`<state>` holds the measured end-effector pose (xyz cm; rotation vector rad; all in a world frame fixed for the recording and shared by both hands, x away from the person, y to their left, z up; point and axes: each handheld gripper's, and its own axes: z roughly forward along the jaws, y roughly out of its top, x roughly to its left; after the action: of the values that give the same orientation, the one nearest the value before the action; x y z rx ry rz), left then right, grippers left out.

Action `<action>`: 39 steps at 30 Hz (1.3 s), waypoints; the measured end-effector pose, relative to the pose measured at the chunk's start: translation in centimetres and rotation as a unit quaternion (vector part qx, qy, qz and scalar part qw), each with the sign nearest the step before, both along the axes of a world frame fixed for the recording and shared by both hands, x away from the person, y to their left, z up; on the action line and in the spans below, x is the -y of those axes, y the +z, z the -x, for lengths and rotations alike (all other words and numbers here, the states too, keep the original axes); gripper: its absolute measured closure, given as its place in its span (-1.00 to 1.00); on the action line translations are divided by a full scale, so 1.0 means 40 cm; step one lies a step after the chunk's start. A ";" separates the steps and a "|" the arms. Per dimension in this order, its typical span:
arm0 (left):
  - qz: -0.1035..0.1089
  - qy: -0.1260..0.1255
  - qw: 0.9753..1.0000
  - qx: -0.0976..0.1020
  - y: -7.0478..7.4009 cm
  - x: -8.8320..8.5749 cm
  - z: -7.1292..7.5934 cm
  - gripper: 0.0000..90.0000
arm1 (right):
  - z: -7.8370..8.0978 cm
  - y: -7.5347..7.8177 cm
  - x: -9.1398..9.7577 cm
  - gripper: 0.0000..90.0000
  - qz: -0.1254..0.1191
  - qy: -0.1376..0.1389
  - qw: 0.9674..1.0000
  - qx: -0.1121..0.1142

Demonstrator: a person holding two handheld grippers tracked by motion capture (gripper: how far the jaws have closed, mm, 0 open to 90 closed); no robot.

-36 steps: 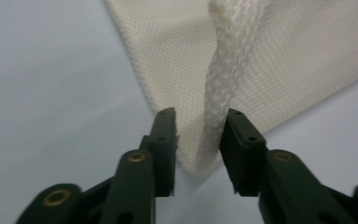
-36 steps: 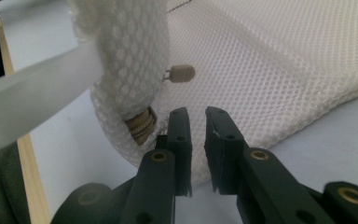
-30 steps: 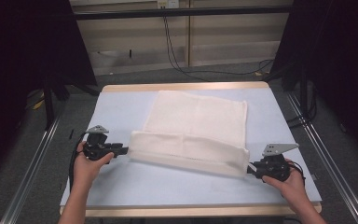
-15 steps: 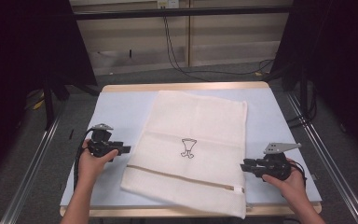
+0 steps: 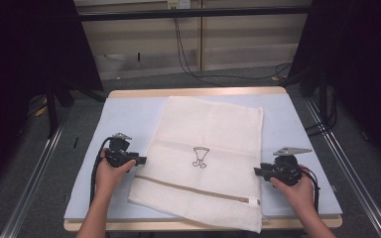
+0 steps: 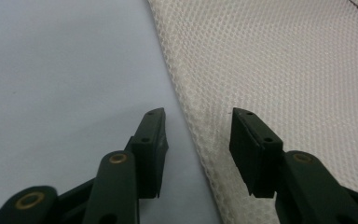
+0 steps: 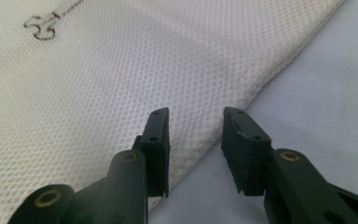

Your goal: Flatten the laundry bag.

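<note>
Both hand-held grippers stand with their jaws apart and nothing between the pads: the left gripper (image 5: 140,160) sits at the left long edge of the cream mesh laundry bag (image 5: 206,163), and the right gripper (image 5: 258,171) at its right edge. In the left gripper view the left gripper (image 6: 196,135) straddles the bag's hem, 1 jaw over the pale blue table cover (image 6: 51,70) and the other over the mesh (image 6: 279,60), not pressing on it. In the right gripper view the right gripper (image 7: 195,135) likewise straddles the opposite hem, the bag (image 7: 98,93) lying slack under 1 jaw. A second ago the near part of the bag was folded back on itself in a thick band between the 2 hands; now it lies spread flat across the blue cover (image 5: 129,114), its small black printed emblem (image 5: 200,156) face up and its tan zipper strip (image 5: 193,188) running across near the person's side, the bottom edge reaching the table's front rim. Both sets of jaws have just been opening, with no cloth in them. That reads as a release after unfolding: the bag is laid out and smoothed, so the spreading step looks done, and any fresh fold would need new grips on corners or edges.
</note>
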<state>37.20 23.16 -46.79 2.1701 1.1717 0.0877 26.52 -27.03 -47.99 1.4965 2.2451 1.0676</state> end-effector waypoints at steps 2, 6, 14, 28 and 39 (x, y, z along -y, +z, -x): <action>0.008 0.007 1.000 -0.004 -0.001 0.002 0.002 0.26 | 0.001 0.002 -0.006 0.57 0.018 -0.004 1.000 0.007; 0.006 -0.012 1.000 -0.018 0.001 0.005 0.004 0.45 | -0.006 0.006 -0.011 0.91 0.011 0.001 1.000 0.001; -0.008 -0.016 1.000 -0.024 0.010 0.012 0.006 0.93 | -0.037 0.016 -0.022 0.95 0.030 0.004 1.000 0.004; 0.011 -0.002 1.000 -0.029 0.012 -0.020 0.026 0.93 | -0.131 0.044 -0.041 0.95 0.050 0.005 0.999 0.008; 0.010 -0.003 1.000 -0.027 0.019 -0.026 0.050 0.93 | -0.163 0.038 -0.041 0.94 0.048 0.002 0.999 0.008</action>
<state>35.19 24.21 -46.03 2.1712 1.1916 0.0149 33.04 -25.39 -46.47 1.4405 2.2559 0.9541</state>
